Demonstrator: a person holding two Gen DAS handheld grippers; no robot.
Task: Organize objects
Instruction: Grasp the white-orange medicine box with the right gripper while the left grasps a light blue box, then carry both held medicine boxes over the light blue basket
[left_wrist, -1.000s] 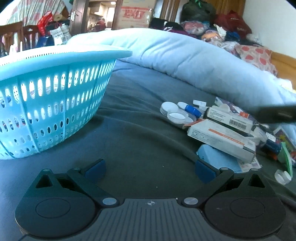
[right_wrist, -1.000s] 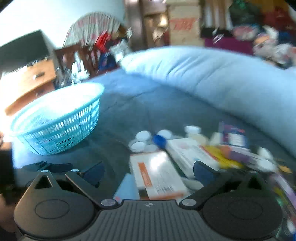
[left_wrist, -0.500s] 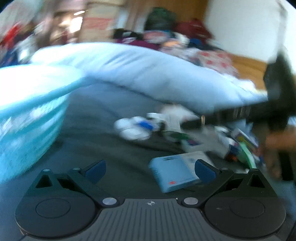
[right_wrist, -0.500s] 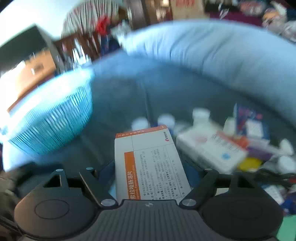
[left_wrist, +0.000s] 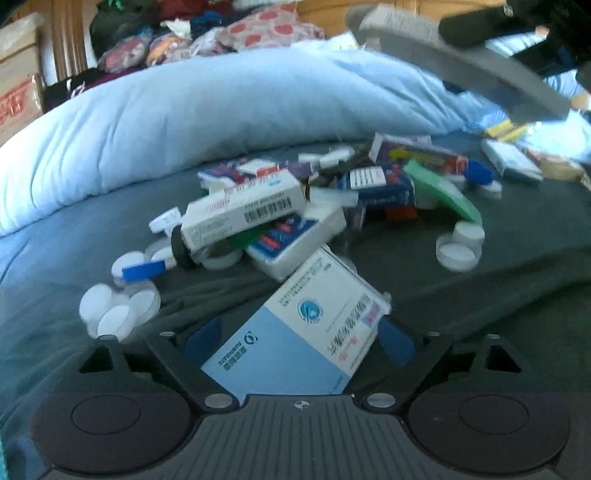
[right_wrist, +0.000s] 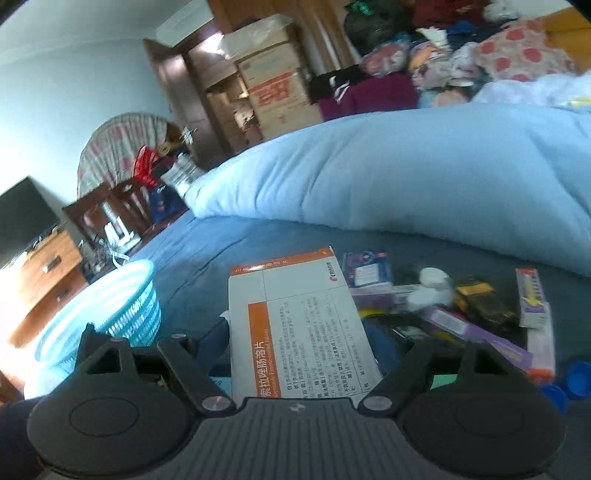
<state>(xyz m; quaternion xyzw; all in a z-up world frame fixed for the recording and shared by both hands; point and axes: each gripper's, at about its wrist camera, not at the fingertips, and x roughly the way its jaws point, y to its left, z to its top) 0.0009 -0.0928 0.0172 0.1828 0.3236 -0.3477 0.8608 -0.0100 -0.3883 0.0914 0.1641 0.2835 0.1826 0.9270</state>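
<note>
My left gripper (left_wrist: 297, 338) has its fingers around a blue and white medicine box (left_wrist: 295, 332) lying on the dark bedsheet; the pads look close to its sides but contact is unclear. Behind it lies a heap of medicine boxes (left_wrist: 243, 210) and white caps (left_wrist: 118, 306). My right gripper (right_wrist: 303, 343) is shut on a white and orange medicine box (right_wrist: 299, 325) and holds it above the bed. The turquoise basket (right_wrist: 110, 317) stands to its left. The right gripper also shows high in the left wrist view (left_wrist: 472, 59).
A big light-blue duvet (right_wrist: 406, 173) lies along the back of the bed. More boxes and blue caps (right_wrist: 576, 380) lie at the right. Wooden furniture and cartons (right_wrist: 273, 92) stand beyond the bed.
My right gripper closed on the white and orange box and lifted it. My left gripper swung right, away from the basket, and came around the blue and white box.
</note>
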